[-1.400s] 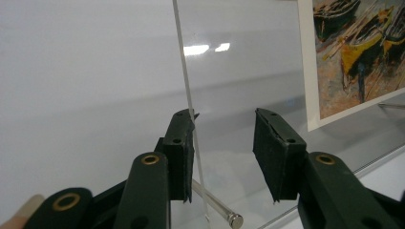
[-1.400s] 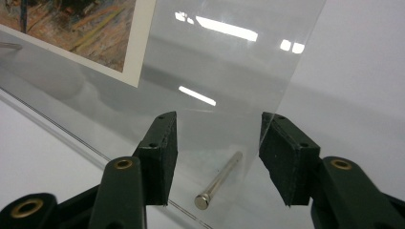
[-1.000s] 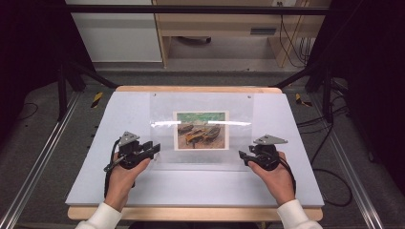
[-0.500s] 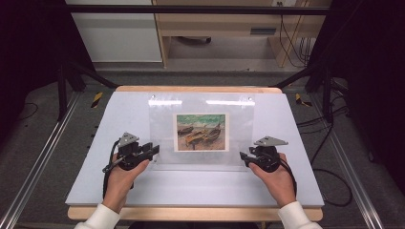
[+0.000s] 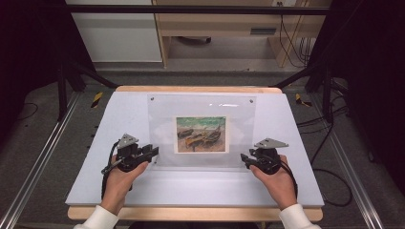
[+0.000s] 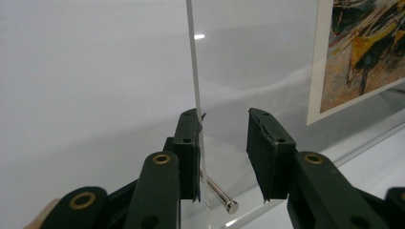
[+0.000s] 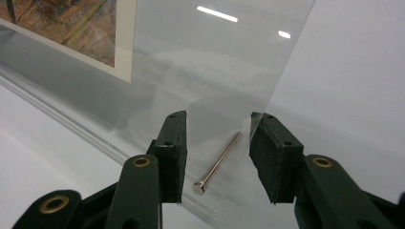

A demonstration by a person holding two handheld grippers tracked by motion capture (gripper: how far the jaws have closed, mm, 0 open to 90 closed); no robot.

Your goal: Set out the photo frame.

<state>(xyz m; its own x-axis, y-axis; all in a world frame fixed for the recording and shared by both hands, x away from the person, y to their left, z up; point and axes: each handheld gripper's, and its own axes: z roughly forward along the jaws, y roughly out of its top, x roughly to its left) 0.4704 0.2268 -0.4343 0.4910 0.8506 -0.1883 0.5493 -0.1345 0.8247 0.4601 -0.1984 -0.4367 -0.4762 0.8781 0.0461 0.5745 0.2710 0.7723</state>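
A clear acrylic frame (image 5: 200,105) with a small painting of boats (image 5: 200,134) lies in the middle of the white table. My left gripper (image 5: 154,153) is at its near left corner and my right gripper (image 5: 243,160) at its near right corner. In the left gripper view the left gripper (image 6: 223,114) stands open around the sheet's corner (image 6: 224,71) and a metal pin (image 6: 217,191), one pad beside the sheet's edge. The right gripper (image 7: 219,117) is open too; its jaws have just been closing around the corner and its pin (image 7: 217,164), without pressing.
The white table top (image 5: 119,186) has bare room in front of the frame and at both sides. Two small screws (image 5: 152,99) mark the frame's far corners. Beyond the table are metal rails, cables and a wooden bench.
The clear sheet has tipped: the painting now shows taller and a little lower in the high view, and the glare band across it is gone. Both hands have kept their places.
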